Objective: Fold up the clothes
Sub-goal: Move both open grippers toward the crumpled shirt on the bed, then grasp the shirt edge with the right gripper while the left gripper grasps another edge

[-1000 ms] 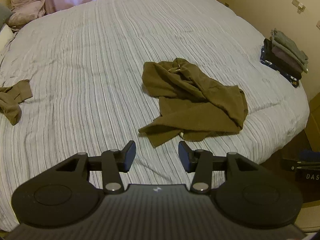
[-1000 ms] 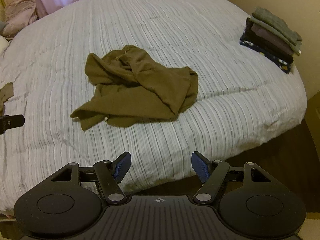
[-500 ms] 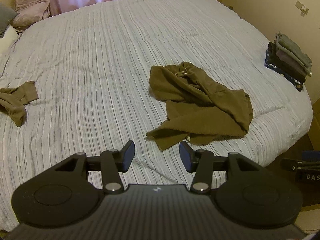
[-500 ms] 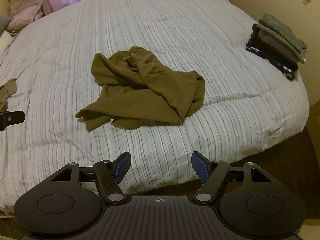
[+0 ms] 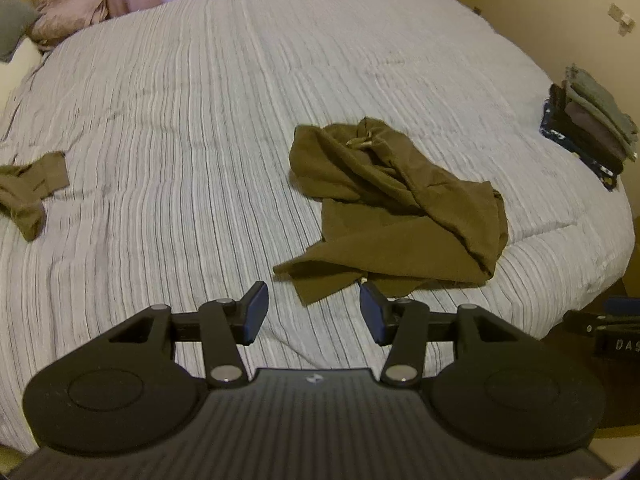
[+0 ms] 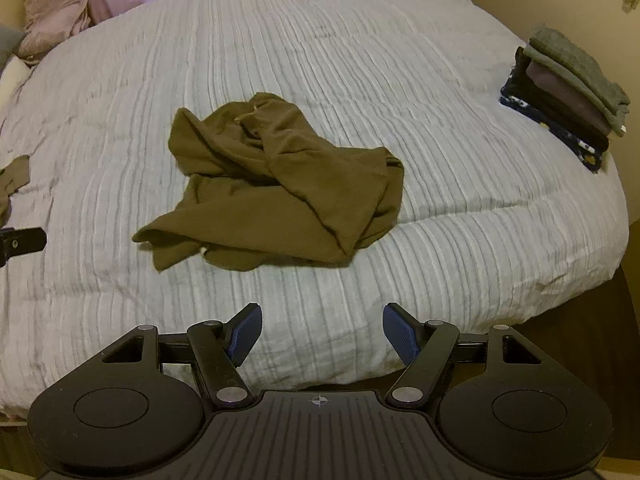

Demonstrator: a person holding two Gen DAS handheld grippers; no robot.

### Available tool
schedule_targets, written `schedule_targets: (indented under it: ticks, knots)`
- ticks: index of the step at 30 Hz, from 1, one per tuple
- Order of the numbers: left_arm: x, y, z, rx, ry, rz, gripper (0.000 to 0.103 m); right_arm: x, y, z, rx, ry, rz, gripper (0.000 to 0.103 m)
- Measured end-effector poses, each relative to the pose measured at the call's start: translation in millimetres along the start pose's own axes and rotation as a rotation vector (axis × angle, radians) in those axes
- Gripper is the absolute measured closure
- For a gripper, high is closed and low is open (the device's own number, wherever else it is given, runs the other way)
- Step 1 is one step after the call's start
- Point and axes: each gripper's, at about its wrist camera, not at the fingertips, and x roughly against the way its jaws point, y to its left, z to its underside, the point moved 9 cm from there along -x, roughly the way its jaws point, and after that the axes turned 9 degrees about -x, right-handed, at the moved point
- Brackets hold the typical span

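A crumpled olive-brown garment [image 5: 396, 208] [image 6: 280, 188] lies in a heap on the striped bedspread [image 5: 200, 120] [image 6: 440, 184], right of the middle. My left gripper [image 5: 314, 312] hovers open above the bed's near edge, its fingertips just short of the garment's nearest corner, with nothing between them. My right gripper [image 6: 322, 332] stands open wider, over the bed's front edge, well short of the heap and empty. A second olive piece [image 5: 28, 188] [image 6: 14, 176] lies at the bed's left side.
A stack of folded clothes [image 5: 588, 128] [image 6: 564, 96] sits on the bed's far right corner by the wall. Pink bedding [image 5: 68, 0] [image 6: 52, 12] is bunched at the far left by the curtain. Dark floor [image 6: 568, 344] lies beyond the bed's right edge.
Both grippers have shifted over the bed, so the olive heap now sits closer to the left gripper's fingertips. Both stay empty.
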Motion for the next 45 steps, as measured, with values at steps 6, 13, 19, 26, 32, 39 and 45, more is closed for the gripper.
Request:
schedule_targets:
  ticks: [6, 13, 19, 26, 32, 39, 45]
  knots:
    - [-10, -19, -14, 0.033, 0.021, -0.03, 0.057, -16, -26, -26, 0.04, 0.011, 0.001, 0.032]
    - [-25, -46, -36, 0.074, 0.04, -0.06, 0.056, -35, -42, -56, 0.115, 0.034, -0.038, 0.032]
    - [-43, -65, -41, 0.108, 0.07, -0.08, 0.056, -59, -59, -68, 0.17, 0.086, -0.062, 0.032]
    - [-59, -62, -26, 0.196, 0.095, -0.114, 0.056, -100, -65, -75, 0.237, 0.084, -0.113, 0.032]
    - [-74, -40, 0, 0.255, 0.145, -0.145, 0.056, -131, -46, -82, 0.307, 0.005, -0.161, 0.032]
    - [-104, -15, 20, 0.236, 0.199, -0.144, 0.056, -192, -16, -56, 0.383, 0.028, -0.09, 0.033]
    - [-121, 7, 9, 0.207, 0.175, -0.131, 0.056, -224, -26, -66, 0.34, -0.025, 0.02, 0.099]
